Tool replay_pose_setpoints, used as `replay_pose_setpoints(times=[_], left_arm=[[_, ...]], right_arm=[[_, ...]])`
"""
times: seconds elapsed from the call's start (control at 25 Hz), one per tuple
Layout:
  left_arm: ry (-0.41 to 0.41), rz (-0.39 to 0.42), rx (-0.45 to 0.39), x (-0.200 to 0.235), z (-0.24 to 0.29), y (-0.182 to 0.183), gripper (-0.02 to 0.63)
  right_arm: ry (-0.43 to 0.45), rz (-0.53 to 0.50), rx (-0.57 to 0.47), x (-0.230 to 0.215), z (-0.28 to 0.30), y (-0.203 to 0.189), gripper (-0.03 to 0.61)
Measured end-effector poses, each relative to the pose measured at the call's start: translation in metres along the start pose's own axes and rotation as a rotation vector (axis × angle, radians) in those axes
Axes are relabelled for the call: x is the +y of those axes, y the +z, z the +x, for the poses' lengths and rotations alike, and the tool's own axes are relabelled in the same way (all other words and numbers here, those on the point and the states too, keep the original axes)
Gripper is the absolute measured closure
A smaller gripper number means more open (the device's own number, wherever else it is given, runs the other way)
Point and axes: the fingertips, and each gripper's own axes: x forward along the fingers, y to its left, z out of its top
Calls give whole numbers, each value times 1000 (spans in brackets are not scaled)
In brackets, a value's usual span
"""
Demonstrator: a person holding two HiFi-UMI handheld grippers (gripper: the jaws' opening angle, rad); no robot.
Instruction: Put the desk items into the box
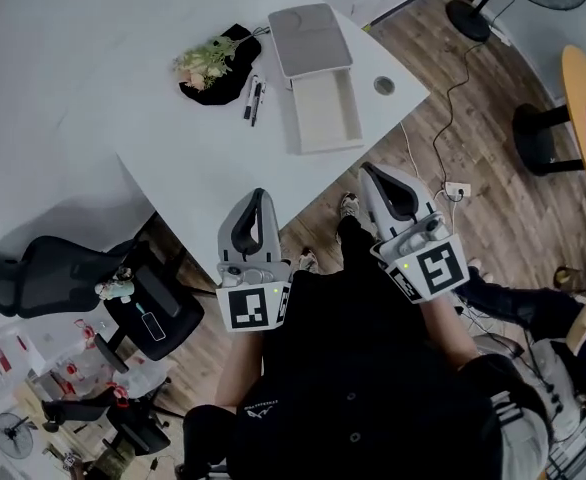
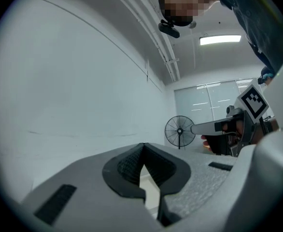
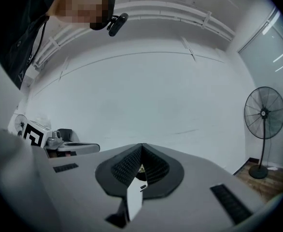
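On the white table (image 1: 173, 158) lies an open beige box (image 1: 325, 109) with its grey lid (image 1: 310, 38) just behind it. Two black pens (image 1: 254, 98) lie left of the box, beside a bunch of flowers (image 1: 205, 58) on a black pouch (image 1: 223, 80). My left gripper (image 1: 258, 197) and right gripper (image 1: 373, 172) are held close to my body, off the table's near edge, both shut and empty. In the left gripper view the jaws (image 2: 142, 146) meet with nothing between them. The same holds in the right gripper view (image 3: 141, 146).
A black office chair (image 1: 83, 278) stands at the left by the table. Fan bases (image 1: 468, 18) and a cable with a power strip (image 1: 457, 189) lie on the wood floor at the right, near an orange round table (image 1: 585, 108). A standing fan (image 3: 263, 115) is by the wall.
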Motion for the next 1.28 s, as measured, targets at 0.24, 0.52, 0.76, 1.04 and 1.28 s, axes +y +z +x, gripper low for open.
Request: replay_pose_setpoints(times=[0.24,0.52,0.76,1.04,1.28], left_arm=[[101,11,-6,2,52,11,611],[187,24,3,-3,103,7,611],[271,26,17,5,129,0,611],[304,21,39,42,149,-16,611],[266,-8,83,64,165,-34,611]], right_arm=[[90,-1,-2,-52,36,10,581],[172,2,1,-109,63,11,580],[226,0,28,-138,79,6,581],[223,14,60,-146,109,-10,581],[168,31,102,-149,123,-18,581]])
